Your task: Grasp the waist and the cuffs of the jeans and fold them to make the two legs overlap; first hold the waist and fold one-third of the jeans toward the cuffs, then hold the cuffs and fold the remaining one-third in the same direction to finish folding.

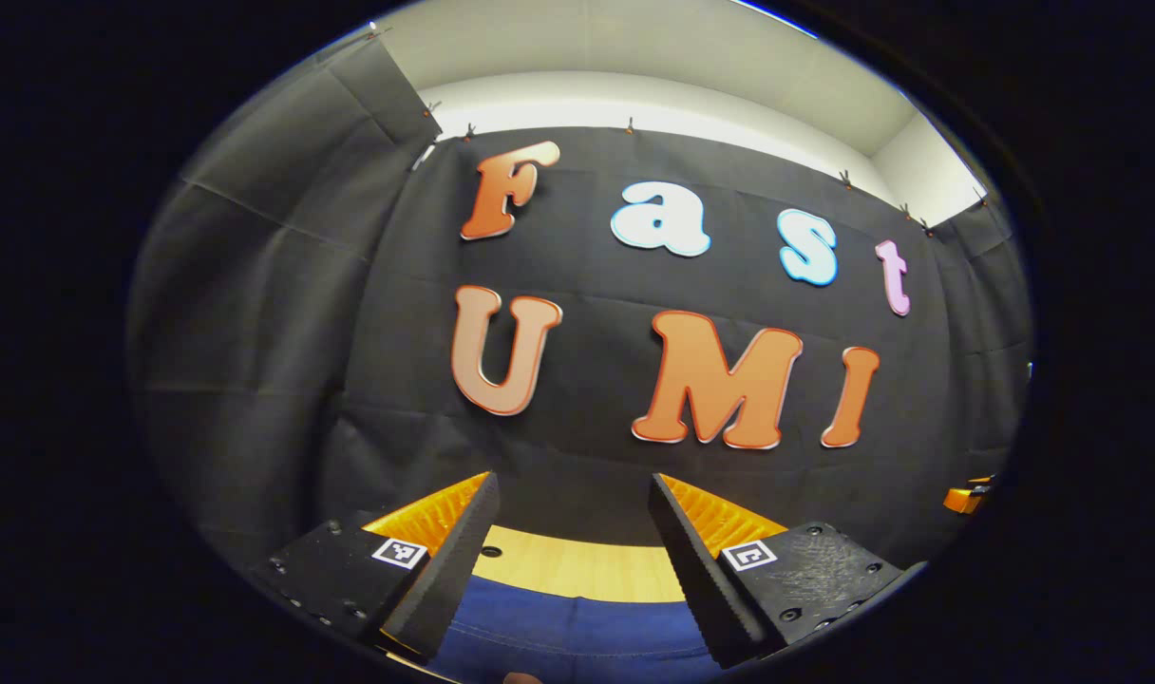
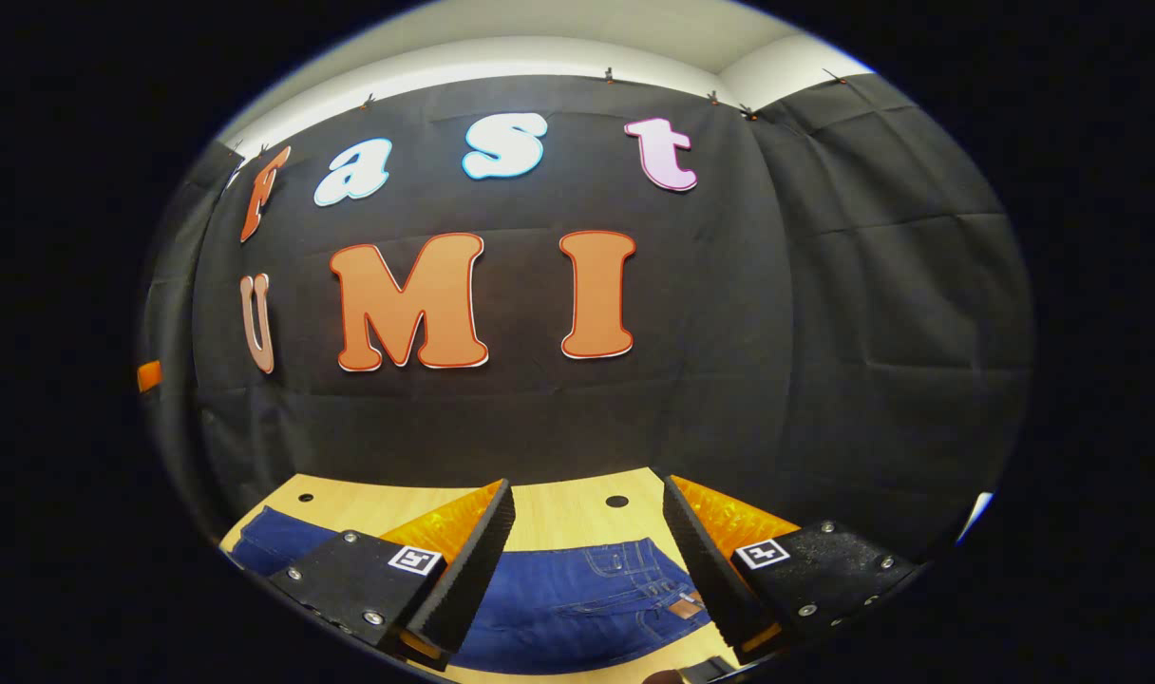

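Left gripper (image 1: 574, 560): it was seen at the bottom of the left gripper view, raised above the table and directed toward the booth wall. Its jaws were spread wide, and nothing was held between them.

Right gripper (image 2: 587, 560): it was seen at the bottom of the right gripper view, also lifted and directed toward the wall. Its jaws were spread apart, with nothing pinched.

Jeans (image 2: 577, 598): blue jeans were laid flat on the table. In the right gripper view, the part with a back pocket, seams and a small brown patch was seen between and below the two fingers, and more blue cloth was seen to the left, past the left finger. In the left gripper view, a plain blue stretch (image 1: 568, 627) was seen in the gap between the fingers, near the lower edge. The fabric was not touched by either gripper.

Table (image 2: 558, 513): a light wooden top was seen beyond the jeans, reaching to the wall, with a small dark hole (image 2: 616, 501) in it. A similar hole (image 1: 490, 551) was seen in the left gripper view, just beside the left finger.
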A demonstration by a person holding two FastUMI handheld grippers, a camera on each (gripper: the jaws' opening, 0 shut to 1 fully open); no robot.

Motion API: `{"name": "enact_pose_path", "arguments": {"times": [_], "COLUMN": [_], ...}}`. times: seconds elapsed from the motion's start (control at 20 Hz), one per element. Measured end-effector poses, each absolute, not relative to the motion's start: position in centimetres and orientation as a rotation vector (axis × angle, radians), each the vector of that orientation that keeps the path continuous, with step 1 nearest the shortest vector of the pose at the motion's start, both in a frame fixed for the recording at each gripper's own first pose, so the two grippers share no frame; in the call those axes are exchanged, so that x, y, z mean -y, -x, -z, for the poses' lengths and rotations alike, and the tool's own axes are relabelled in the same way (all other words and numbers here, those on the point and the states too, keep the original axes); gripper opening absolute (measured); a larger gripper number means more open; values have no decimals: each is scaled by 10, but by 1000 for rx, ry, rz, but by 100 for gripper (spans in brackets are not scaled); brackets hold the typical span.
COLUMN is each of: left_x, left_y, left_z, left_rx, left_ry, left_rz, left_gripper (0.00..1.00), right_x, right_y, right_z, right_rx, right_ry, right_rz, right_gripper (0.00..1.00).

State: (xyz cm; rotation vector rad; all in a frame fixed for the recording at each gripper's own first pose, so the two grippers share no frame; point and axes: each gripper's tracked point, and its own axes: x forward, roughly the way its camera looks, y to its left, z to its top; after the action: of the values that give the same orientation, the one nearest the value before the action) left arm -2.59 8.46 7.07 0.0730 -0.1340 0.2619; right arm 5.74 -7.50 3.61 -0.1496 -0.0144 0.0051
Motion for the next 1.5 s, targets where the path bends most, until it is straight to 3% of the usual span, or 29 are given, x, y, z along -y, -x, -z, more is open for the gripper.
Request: {"name": "enact_pose_path", "arguments": {"times": [0.35, 0.55, 0.65, 0.8, 1.0, 1.05, 1.5], "left_x": [-143, -149, -157, -167, -162, -160, -177], "left_y": [60, 56, 58, 58, 69, 69, 109], "left_z": [-53, -37, -27, -7, 59, 80, 258], "left_rx": [89, 46, 25, -28, -201, -253, -645], "left_ry": [-156, -191, -268, -481, -822, -857, -1148], "left_rz": [-381, -357, -373, -391, -275, -232, 72], "left_gripper": [94, 95, 97, 100, 100, 100, 98], "right_x": [73, 65, 55, 54, 49, 47, 73], "right_y": [-66, -56, -56, -57, -59, -59, -58], "right_z": [-37, -20, -5, -5, 13, 17, 58], "right_rx": [12, -11, -63, -68, -111, -118, -221], "right_ry": [186, 183, 175, 207, 202, 197, 210], "right_rz": [-8, -10, -49, -53, -71, -74, -28], "right_gripper": [100, 96, 100, 97, 100, 96, 97]}}
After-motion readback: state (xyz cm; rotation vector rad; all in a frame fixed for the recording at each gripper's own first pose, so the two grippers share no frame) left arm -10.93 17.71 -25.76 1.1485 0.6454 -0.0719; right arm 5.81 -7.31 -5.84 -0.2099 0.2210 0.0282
